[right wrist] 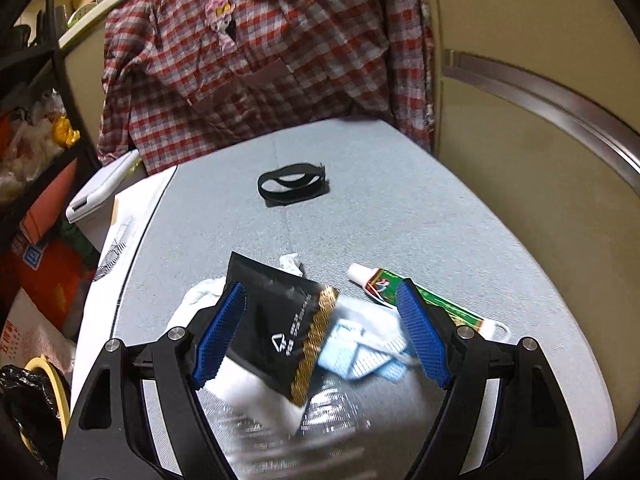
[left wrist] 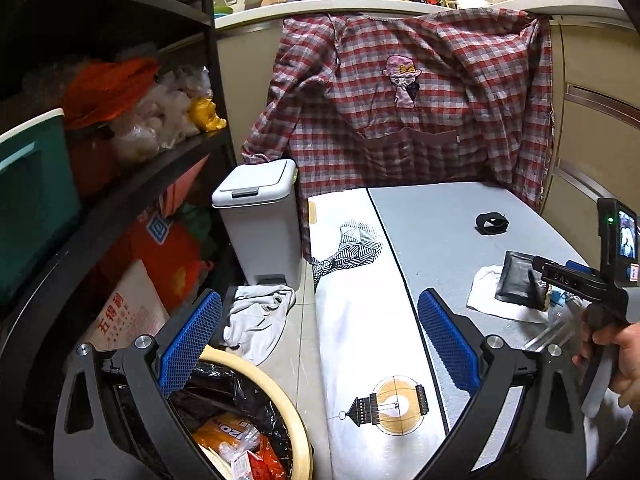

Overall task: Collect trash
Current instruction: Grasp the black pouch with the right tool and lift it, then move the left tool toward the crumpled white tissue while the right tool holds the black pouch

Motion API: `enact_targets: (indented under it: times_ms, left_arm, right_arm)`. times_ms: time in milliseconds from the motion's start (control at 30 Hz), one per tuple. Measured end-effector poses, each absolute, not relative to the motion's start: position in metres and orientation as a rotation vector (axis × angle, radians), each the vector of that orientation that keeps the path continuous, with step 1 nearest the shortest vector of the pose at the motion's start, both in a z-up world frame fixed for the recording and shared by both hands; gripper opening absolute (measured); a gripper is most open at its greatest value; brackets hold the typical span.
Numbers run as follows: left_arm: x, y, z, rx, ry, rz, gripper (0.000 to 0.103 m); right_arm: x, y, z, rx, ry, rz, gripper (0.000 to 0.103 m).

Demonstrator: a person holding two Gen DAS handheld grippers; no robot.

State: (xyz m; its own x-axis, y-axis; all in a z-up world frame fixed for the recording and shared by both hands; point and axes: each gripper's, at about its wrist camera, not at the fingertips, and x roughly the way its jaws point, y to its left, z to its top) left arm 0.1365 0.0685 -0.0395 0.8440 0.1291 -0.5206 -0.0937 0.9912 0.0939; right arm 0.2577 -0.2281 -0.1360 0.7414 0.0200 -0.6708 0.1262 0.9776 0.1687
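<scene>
Trash: we see a small heap on the grey tabletop (right wrist: 400, 208), near its front edge, between the right gripper's (right wrist: 322, 334) spread fingers.
Pouch (right wrist: 280, 328): black with a gold serrated strip, lying tilted on top of a white tissue (right wrist: 248, 388); its left edge is just beside our left blue pad, though we cannot tell whether they touch.
Mask (right wrist: 360, 356): pale blue, crumpled, right of the pouch and partly under it.
Tube (right wrist: 416, 296): green and red with a white cap, lying flat behind the right pad, its tail end running past the finger.
Clear plastic (right wrist: 320, 416): blurred, at the front of the heap; we cannot make out what it is.
Strap (right wrist: 292, 186): a black loop lying alone farther back on the tabletop, well apart from the heap.
Right jaws: wide apart, gripping nothing, lowered around the pouch and mask.
Left gripper (left wrist: 320, 344): off the tabletop's left side, above a white printed board (left wrist: 360, 320) and the floor.
Left jaws: wide apart, with nothing between them.
Bin (left wrist: 296, 432): round, cream-rimmed, black-lined, on the floor under our left finger, already holding orange and red wrappers.
Pedal bin (left wrist: 260, 220): grey, lid down, farther back beside the board.
Shirt (left wrist: 400, 112): red plaid, hanging behind the tabletop.
</scene>
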Motion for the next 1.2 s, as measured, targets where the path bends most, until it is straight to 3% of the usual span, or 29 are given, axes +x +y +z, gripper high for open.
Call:
enact_targets:
  times_ms: [67, 100, 133, 200, 367, 867, 1200]
  left_arm:
    - [0.137, 0.068, -0.041, 0.075, 0.556, 0.120, 0.095]
    - [0.137, 0.067, -0.041, 0.079, 0.556, 0.119, 0.095]
    - [0.137, 0.066, -0.041, 0.084, 0.555, 0.118, 0.095]
    - [0.137, 0.064, -0.041, 0.091, 0.552, 0.118, 0.095]
    - [0.133, 0.062, -0.036, 0.089, 0.531, 0.113, 0.095]
    - [0.111, 0.066, -0.021, 0.090, 0.471, 0.128, 0.095]
    - [0.089, 0.061, -0.006, 0.089, 0.440, 0.113, 0.095]
  right_arm:
    - [0.263, -0.228, -0.140, 0.216, 0.746, -0.046, 0.061]
    - [0.264, -0.228, -0.140, 0.214, 0.746, -0.037, 0.033]
    - [0.263, -0.226, -0.140, 0.196, 0.746, -0.037, 0.011]
    - [0.254, -0.221, -0.135, 0.165, 0.709, -0.007, 0.002]
    - [0.236, -0.219, -0.124, 0.154, 0.680, 0.019, 0.000]
    - [0.146, -0.201, -0.024, 0.012, 0.544, 0.070, 0.000]
    - [0.101, -0.190, -0.010, -0.036, 0.498, 0.115, 0.000]
